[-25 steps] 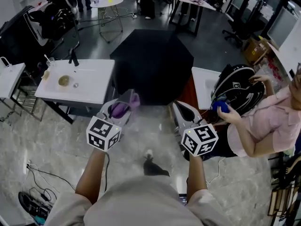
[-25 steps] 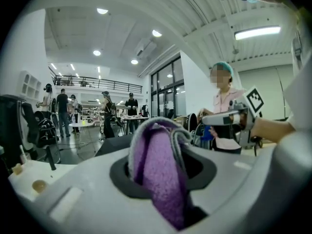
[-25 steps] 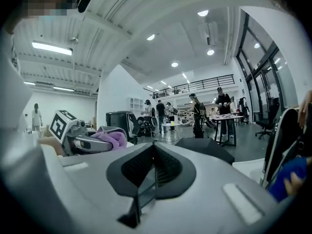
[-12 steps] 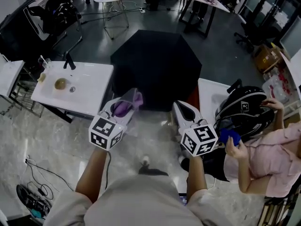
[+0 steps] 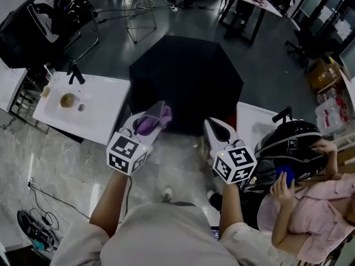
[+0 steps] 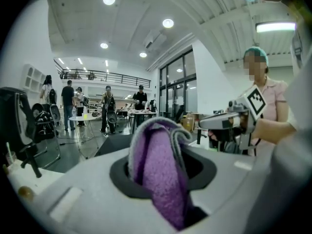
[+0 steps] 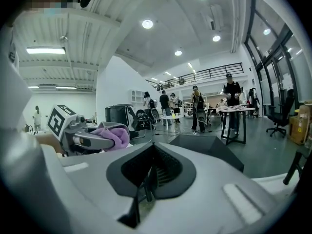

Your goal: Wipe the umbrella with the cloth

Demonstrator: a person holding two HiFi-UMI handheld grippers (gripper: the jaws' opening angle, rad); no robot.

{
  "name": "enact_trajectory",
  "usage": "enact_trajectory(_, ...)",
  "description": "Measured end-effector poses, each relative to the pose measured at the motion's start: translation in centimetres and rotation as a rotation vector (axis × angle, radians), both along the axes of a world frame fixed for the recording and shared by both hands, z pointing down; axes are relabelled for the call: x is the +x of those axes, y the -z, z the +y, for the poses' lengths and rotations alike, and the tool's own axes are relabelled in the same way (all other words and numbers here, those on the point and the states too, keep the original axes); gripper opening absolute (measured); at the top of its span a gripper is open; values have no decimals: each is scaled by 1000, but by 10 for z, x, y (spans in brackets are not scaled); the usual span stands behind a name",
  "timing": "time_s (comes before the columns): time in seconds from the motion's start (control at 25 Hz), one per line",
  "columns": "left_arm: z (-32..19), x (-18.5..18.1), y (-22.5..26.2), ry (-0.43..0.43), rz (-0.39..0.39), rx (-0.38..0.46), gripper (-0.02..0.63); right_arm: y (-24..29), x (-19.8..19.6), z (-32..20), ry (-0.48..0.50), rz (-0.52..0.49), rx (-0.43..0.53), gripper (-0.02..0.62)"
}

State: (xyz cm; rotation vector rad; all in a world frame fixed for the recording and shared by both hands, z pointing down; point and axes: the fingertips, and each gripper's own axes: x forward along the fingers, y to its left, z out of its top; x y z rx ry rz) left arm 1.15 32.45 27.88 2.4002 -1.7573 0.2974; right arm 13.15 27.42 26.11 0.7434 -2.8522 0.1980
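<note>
Across the dark floor (image 5: 266, 65), the open black umbrella (image 5: 186, 79) had neared for wiping; left tool (image 5: 160, 112) gripped purple fleece cloth (image 5: 147, 124), right tool (image 5: 210, 124) closed, empty.

No writing, label or number is legible here.

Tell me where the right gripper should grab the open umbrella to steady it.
Probably the near rim of the umbrella, coming from the person's side. The canopy lies dome-up and hides the shaft, so only its thin edge offers a pinch; that edge sits ahead of the right gripper, whose jaws are together.
</note>
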Motion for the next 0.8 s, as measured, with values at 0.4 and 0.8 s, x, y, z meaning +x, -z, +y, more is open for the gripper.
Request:
enact_trajectory(0.4, -69, -19, -4, 56, 11, -11, 127, -11, -14, -79, 16, 16, -23, 6)
enact_trajectory(0.8, -157, -57, -19, 41, 17, -5, 127, -28, -36, -159, -38, 13, -33, 6)
